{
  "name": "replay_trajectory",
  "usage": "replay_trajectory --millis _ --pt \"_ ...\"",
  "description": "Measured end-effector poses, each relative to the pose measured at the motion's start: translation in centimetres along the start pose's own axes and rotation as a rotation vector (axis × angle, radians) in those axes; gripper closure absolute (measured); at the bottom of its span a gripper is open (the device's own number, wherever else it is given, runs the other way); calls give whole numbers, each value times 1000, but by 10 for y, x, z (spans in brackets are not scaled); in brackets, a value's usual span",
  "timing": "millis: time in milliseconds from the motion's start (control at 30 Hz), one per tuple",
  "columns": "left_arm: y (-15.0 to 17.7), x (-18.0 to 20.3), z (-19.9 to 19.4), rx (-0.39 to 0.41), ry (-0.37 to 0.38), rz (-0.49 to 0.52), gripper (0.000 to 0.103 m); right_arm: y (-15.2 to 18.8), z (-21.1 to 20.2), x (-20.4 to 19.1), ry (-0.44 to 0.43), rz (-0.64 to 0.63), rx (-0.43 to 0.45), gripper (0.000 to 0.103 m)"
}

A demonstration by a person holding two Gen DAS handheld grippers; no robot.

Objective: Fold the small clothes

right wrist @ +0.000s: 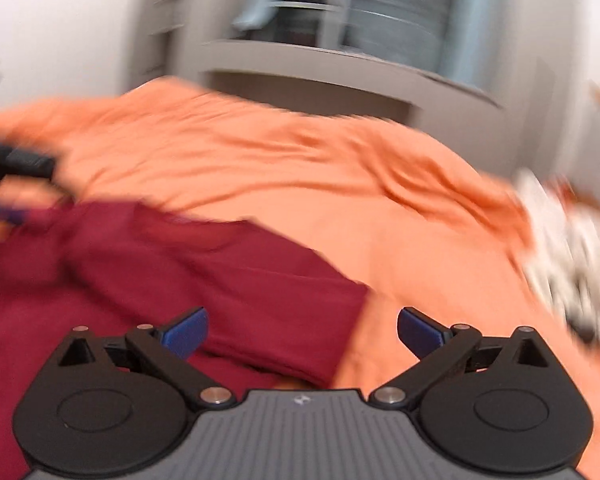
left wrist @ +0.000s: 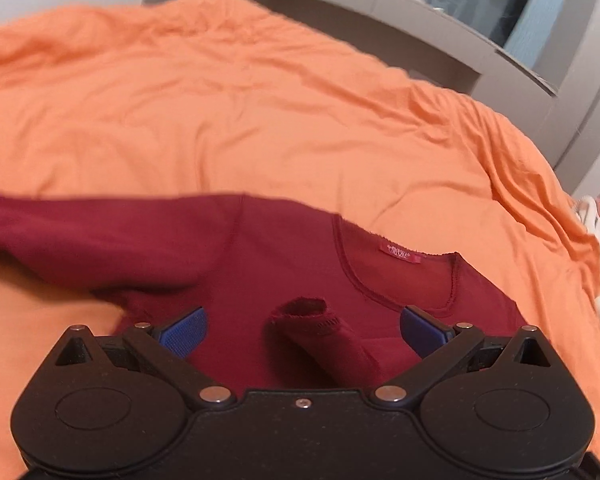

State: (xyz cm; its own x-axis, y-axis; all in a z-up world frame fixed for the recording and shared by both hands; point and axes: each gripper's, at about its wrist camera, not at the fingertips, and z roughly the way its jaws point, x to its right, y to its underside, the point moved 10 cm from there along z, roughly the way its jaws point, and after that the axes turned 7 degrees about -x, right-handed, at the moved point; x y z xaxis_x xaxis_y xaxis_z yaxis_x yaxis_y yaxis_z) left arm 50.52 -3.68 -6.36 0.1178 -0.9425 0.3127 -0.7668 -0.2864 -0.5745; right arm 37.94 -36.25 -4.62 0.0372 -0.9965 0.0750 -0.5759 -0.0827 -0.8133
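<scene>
Our left gripper (left wrist: 302, 330) is spread wide above the dark red shirt (left wrist: 260, 264) and pinches nothing. We see the shirt lying flat on the orange bed cover (left wrist: 220, 120), its neck hole (left wrist: 400, 276) facing us. One sleeve cuff (left wrist: 312, 316) is folded onto the middle of the shirt, between our blue pads (left wrist: 184, 332). Our right gripper (right wrist: 302, 330) is spread wide too, with nothing in it. It hangs over the shirt's (right wrist: 180, 272) edge. This view is blurry. White clothes (right wrist: 568, 240) lie farther to the right.
</scene>
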Motion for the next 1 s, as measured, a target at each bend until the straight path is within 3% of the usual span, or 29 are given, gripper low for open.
replay_trajectory --millis 67,167,267,300,367,400,433,500,600,733,800,867,1000 --pt "2 0 5 -28 7 -39 1 5 11 27 3 127 11 0" --pt "4 1 16 -75 4 -40 2 14 37 46 3 189 -29 6" --pt "5 -4 27 -96 -13 -85 18 26 57 52 -30 228 -92 20" --pt "5 -5 31 -100 2 -103 27 28 62 53 -45 240 -100 25" --pt "5 -2 36 -100 44 -122 55 32 69 50 -70 256 -121 33" --pt "5 2 39 -102 68 -120 78 34 73 46 -81 253 -130 40" --pt "5 5 40 -98 87 -111 90 37 75 42 -90 244 -140 47" --pt "3 11 36 -49 111 -80 93 37 82 39 -96 240 -152 55" --pt "-6 21 14 87 166 -23 95 38 83 42 -88 268 -154 79" --pt "-8 29 -9 195 151 93 95 41 85 44 -97 287 -171 83" --pt "-2 27 -11 199 115 138 95 41 85 43 -98 280 -177 83" --pt "8 19 0 142 30 181 94 42 85 41 -100 270 -182 83" --pt "21 -3 20 26 -28 145 89 42 80 47 -94 274 -207 73"
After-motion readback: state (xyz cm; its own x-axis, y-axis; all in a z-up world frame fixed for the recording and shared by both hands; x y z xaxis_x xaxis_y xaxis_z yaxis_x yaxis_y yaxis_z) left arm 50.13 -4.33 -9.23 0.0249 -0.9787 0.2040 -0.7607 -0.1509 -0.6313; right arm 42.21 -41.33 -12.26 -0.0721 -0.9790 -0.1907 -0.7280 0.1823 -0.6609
